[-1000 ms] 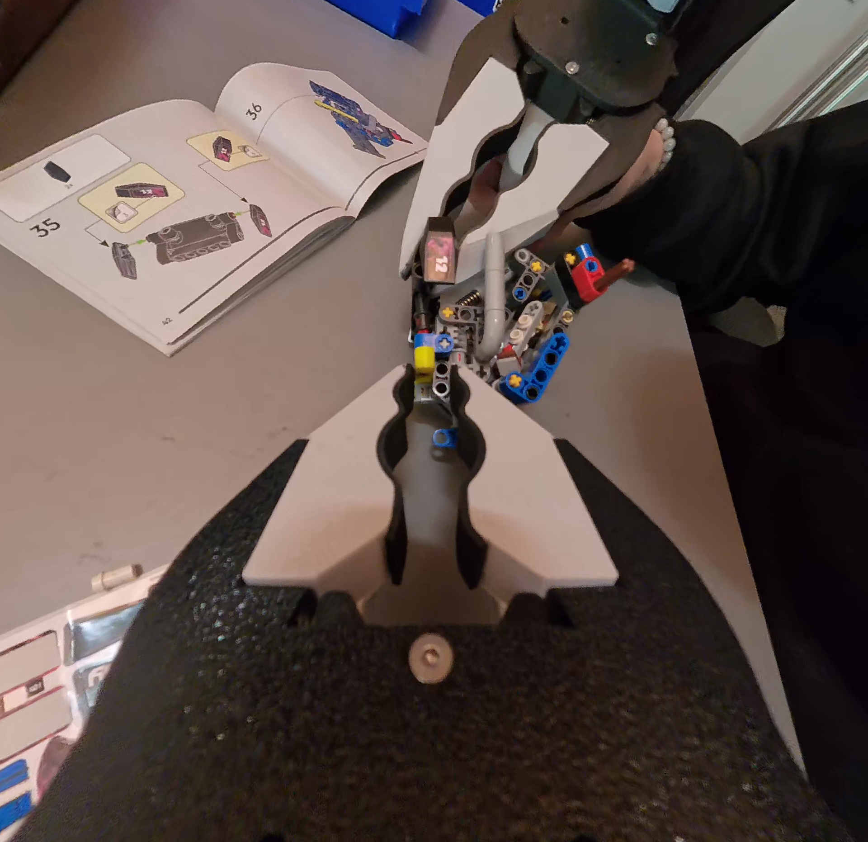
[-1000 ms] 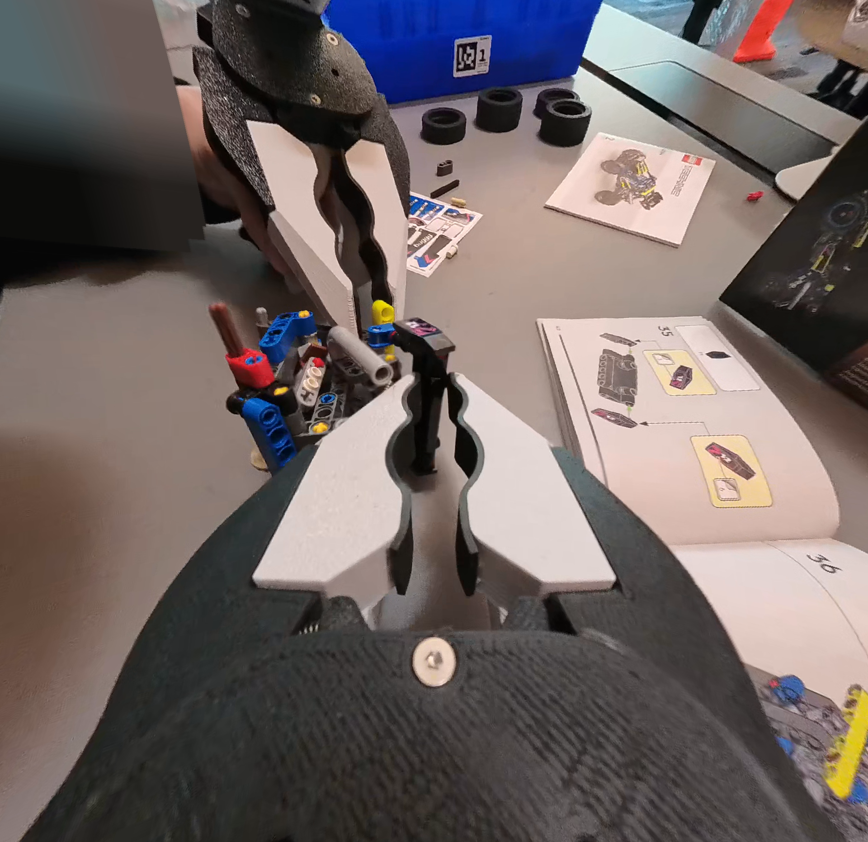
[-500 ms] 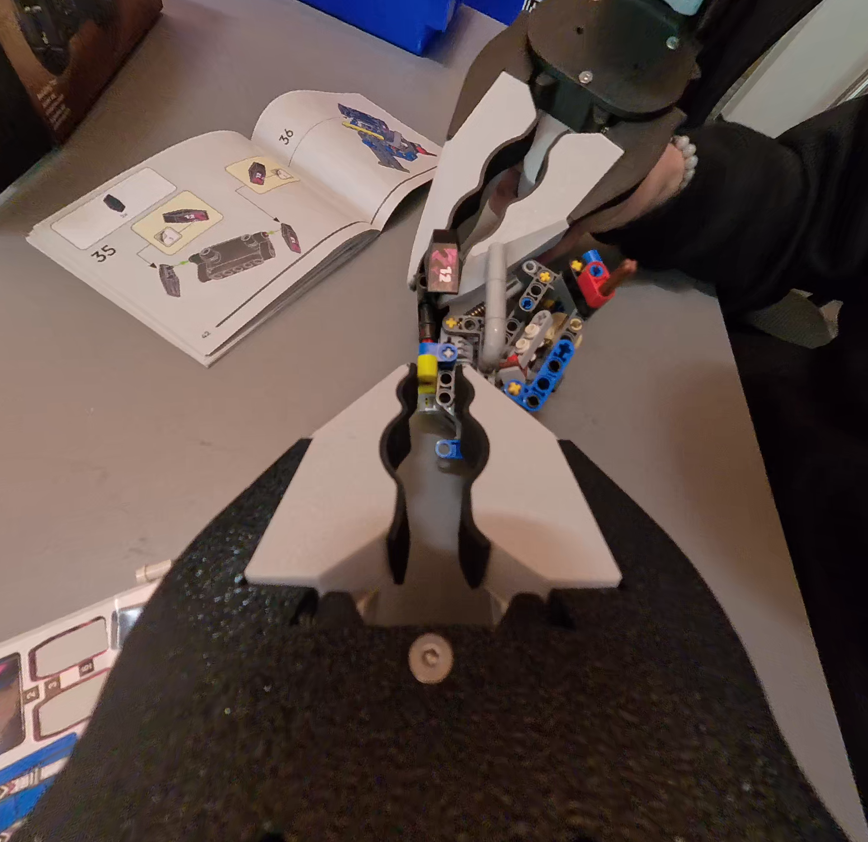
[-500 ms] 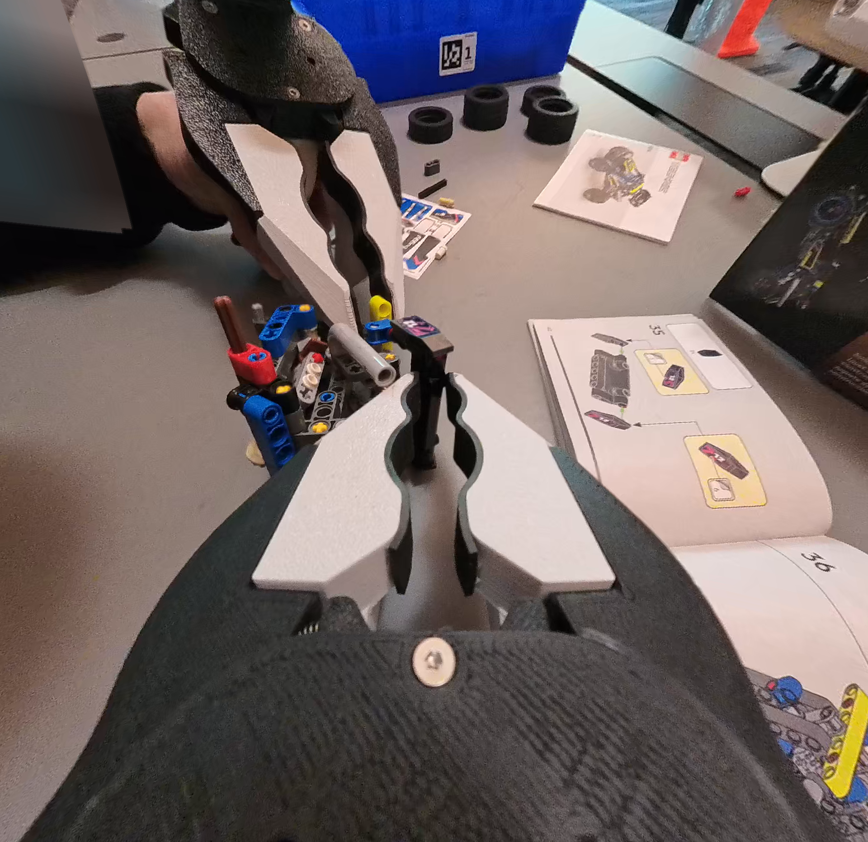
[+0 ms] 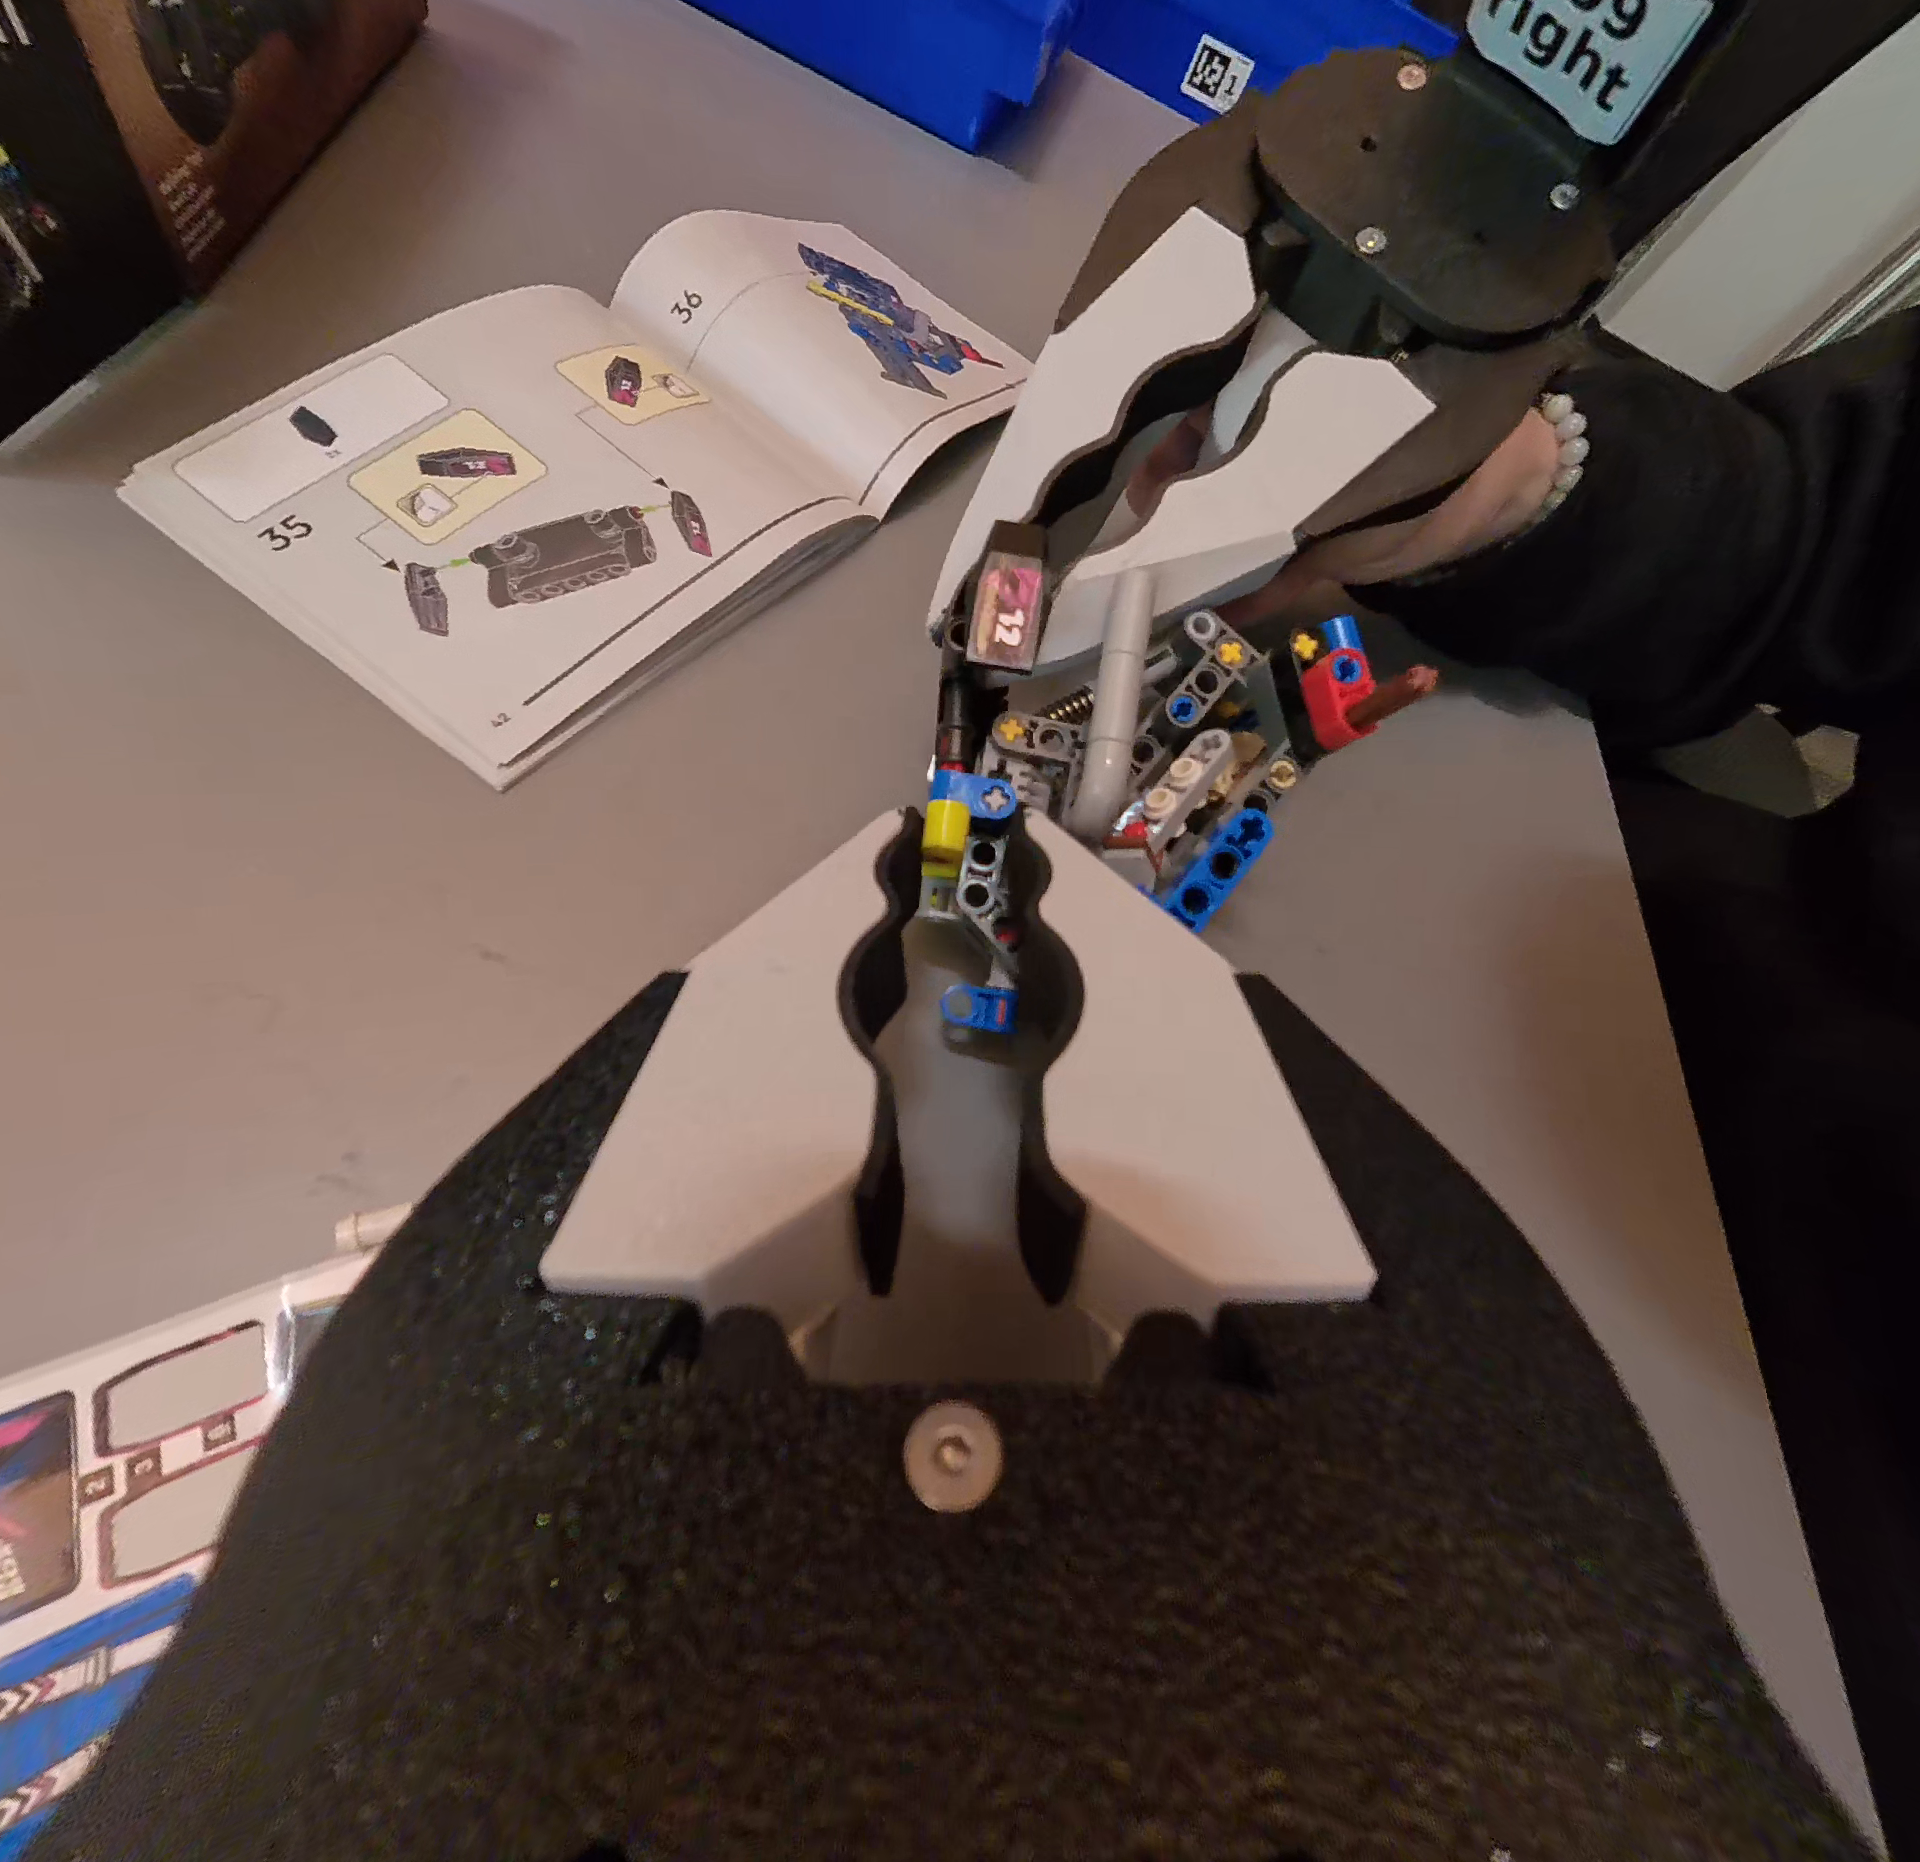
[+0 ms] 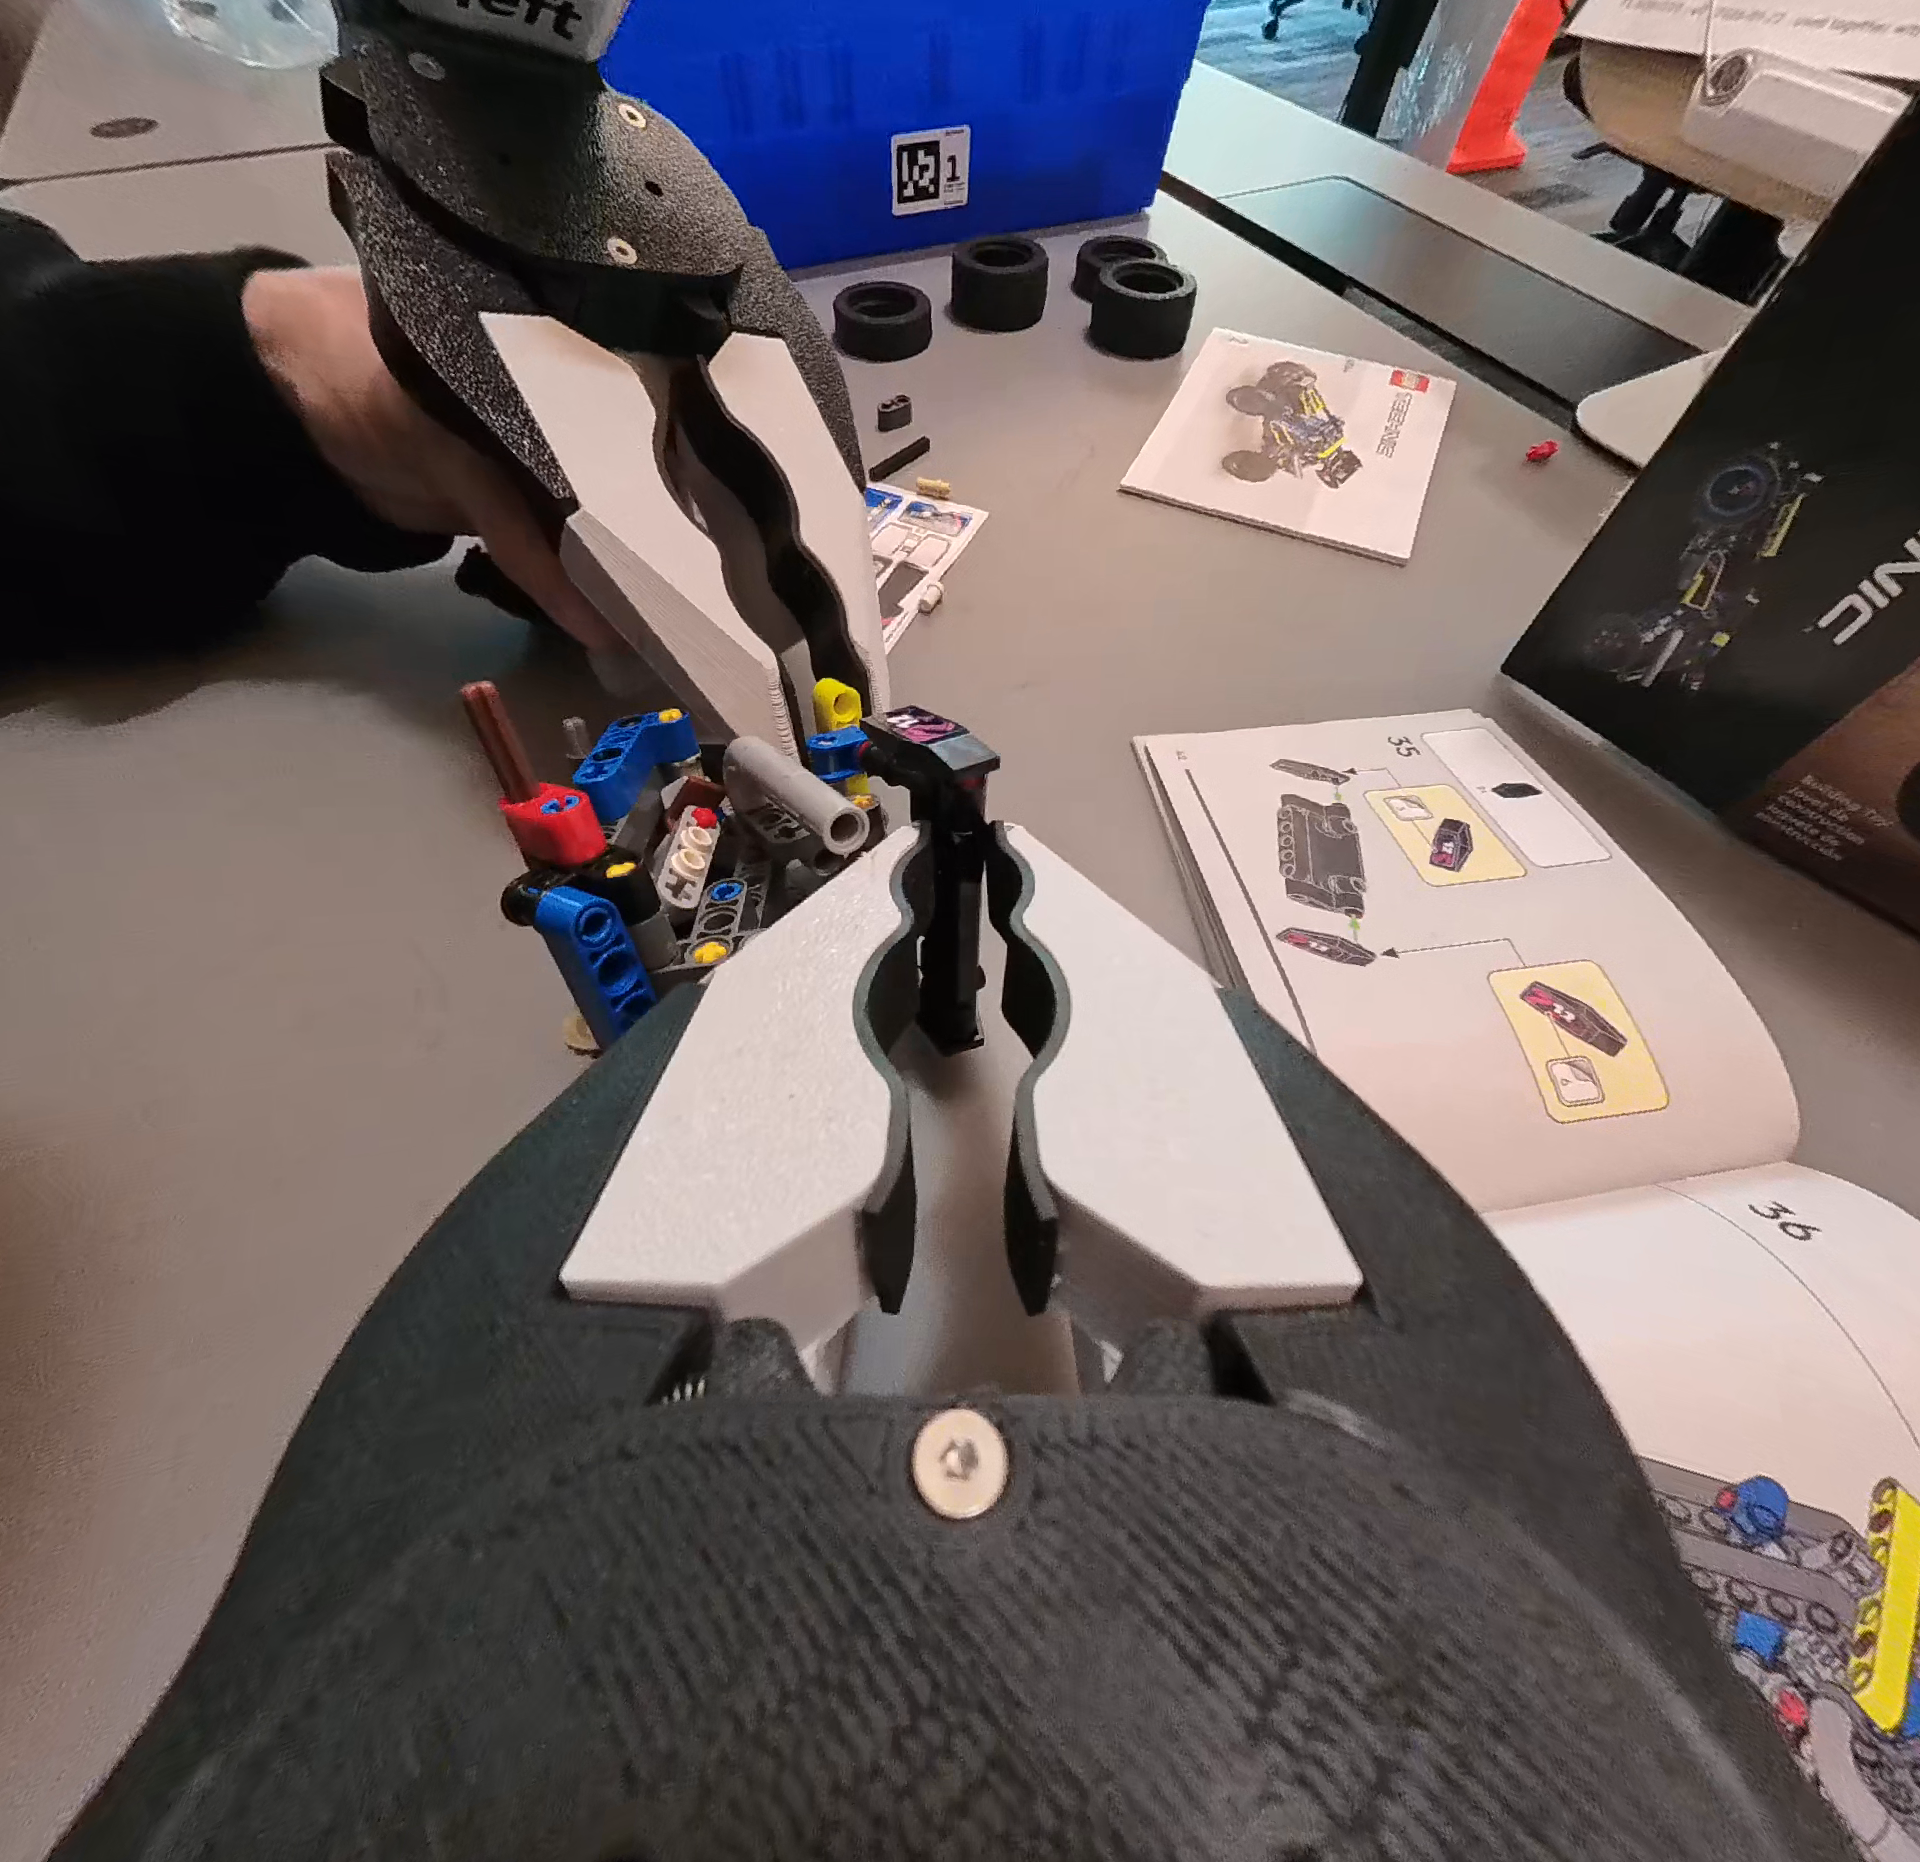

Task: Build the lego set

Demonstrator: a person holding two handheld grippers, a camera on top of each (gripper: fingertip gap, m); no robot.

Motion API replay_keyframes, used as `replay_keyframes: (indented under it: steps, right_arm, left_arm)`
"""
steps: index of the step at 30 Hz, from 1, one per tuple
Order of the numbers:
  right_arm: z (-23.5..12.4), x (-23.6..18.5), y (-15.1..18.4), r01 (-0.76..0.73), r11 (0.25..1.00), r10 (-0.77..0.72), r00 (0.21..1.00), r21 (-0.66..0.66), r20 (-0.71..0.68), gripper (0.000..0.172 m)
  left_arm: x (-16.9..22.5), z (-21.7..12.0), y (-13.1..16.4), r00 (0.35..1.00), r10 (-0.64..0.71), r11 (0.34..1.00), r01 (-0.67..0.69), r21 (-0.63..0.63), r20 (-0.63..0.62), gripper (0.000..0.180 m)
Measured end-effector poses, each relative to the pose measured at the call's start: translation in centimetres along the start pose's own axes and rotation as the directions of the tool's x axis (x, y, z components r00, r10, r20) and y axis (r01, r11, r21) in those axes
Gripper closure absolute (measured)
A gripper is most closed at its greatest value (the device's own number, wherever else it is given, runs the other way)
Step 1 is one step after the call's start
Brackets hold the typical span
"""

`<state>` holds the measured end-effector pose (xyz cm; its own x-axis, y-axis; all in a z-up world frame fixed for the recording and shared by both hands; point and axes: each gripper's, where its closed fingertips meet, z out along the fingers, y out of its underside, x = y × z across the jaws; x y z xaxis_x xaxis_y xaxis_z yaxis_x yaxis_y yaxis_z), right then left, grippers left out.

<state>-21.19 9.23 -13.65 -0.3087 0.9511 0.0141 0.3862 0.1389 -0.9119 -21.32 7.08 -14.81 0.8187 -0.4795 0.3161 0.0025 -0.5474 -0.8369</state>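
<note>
Your left gripper (image 5: 971,846) is clamped on the near end of the brick assembly (image 5: 1153,763), its fingers pressing on a grey holed beam with a yellow bush and a blue connector at the tips. That grip looks meant to steady the model, which sits right of centre in the left wrist view, near the grey table's (image 5: 312,929) right edge.

Your right gripper (image 6: 961,877) is closed on a slim black upright piece (image 6: 951,939), pads against both sides. This piece carries a small black tile with a pink sticker (image 6: 928,737) on top, level with the model's blue connector, so it reads as being held against the model's side. From the left wrist view the same tile (image 5: 1006,607) shows at that gripper's tips, just above centre.

The open instruction booklet (image 5: 540,503) lies in the upper left of that view, turned so you can read it. A sticker sheet (image 5: 94,1480) lies at lower left, a blue bin (image 6: 914,77) at upper centre of the right view, with four black tyres (image 6: 997,280) just in front of it.

Whether the black piece is already joined to the model is hard to tell; the joint is masked by the fingers. The model's underside is hidden, the sticker sheet is cut by the frame edge, and your hands are mostly behind the gripper bodies.
</note>
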Motion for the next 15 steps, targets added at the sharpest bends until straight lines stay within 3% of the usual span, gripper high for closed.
replay_keyframes:
  steps: [15]
  right_arm:
    - [0.21, -0.86, 0.28, -0.058, 0.998, 0.063, 0.986, -0.034, 0.155, 0.165]
  left_arm:
    - [0.83, -0.13, 0.35, 0.997, 0.075, 0.997, -0.076, -0.02, -0.014, 0.169]
